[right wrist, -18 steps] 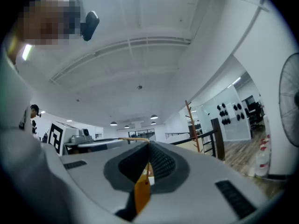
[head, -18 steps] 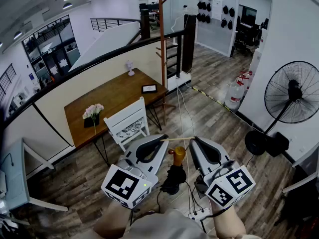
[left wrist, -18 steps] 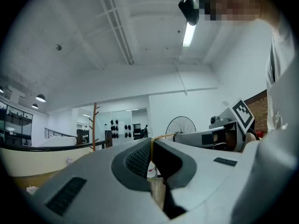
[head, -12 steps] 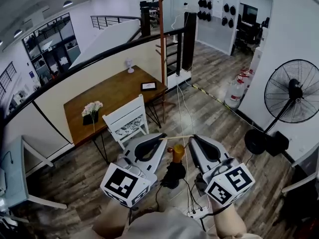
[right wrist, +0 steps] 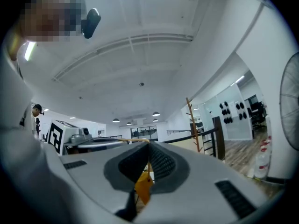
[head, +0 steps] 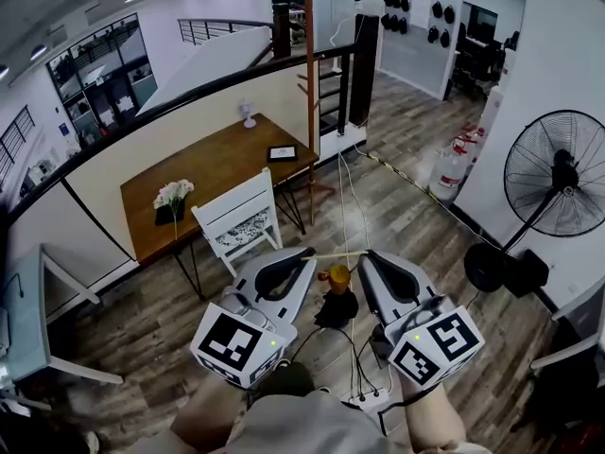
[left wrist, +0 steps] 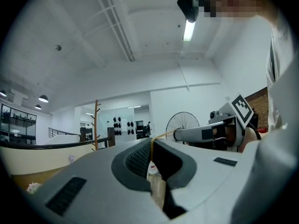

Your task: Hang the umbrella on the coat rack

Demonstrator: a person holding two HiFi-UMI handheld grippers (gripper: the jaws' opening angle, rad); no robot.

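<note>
We hold the umbrella [head: 337, 293] up by its cord [head: 336, 255], well short of the coat rack [head: 309, 74].
Our left gripper [head: 304, 254] and right gripper [head: 368, 256] each have fingers [left wrist: 134, 158] clenched on one cord end; the umbrella dangles between them, facing the coat rack.

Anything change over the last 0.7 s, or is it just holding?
Barely. The left gripper and right gripper drifted slightly up in the head view, lifting the cord stretched between them and the umbrella hanging from it. Nothing was grabbed or released: both stay shut on the cord. The coat rack is still well ahead and not reached.
</note>
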